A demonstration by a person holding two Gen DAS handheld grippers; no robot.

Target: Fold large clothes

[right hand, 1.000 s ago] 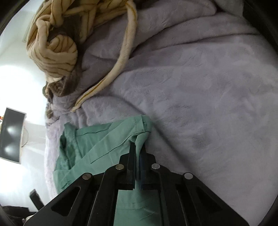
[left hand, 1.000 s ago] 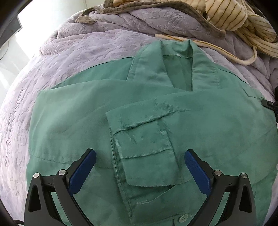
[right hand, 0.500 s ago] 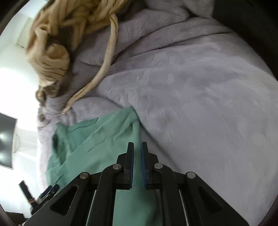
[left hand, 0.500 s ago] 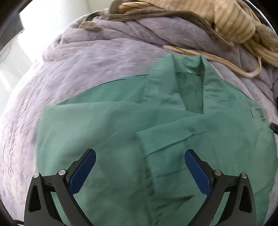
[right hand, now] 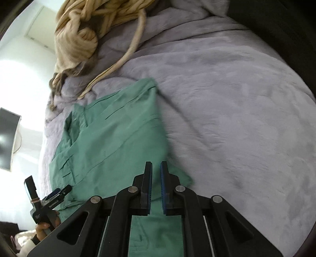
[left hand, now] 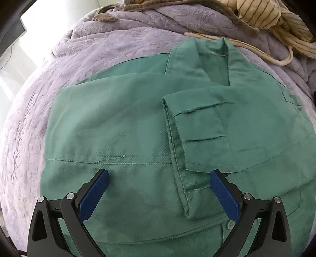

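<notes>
The left gripper point(left hand: 159, 182) hangs over the green jacket point(left hand: 128, 128) with its jaws spread wide, and nothing sits between the blue pads point(left hand: 94, 193); whether the tips graze the cloth cannot be told. The jacket lies flat on the purple blanket point(left hand: 29, 118), collar point(left hand: 213, 57) far ahead of the gripper, and one sleeve point(left hand: 199, 136) is folded across the chest, its cuff just ahead of the right-hand pad. A button point(left hand: 229, 224) shows close to that same finger. Beyond the collar, at the far side of the bed, a striped beige cloth point(left hand: 262, 17) is bunched up.

The right gripper point(right hand: 156, 174) has a narrow gap between its jaws (they have just been opening), and the gap is empty: the jacket's edge point(right hand: 118, 138) lies below and ahead to the left of the fingers, no longer pinched. Bare blanket point(right hand: 237, 118) spreads to the right of this gripper. At lower left in this view, the left gripper point(right hand: 59, 192) shows with a hand point(right hand: 42, 228) on its handle, at the jacket's far side. A dark screen point(right hand: 7, 138) hangs on the wall at far left.
</notes>
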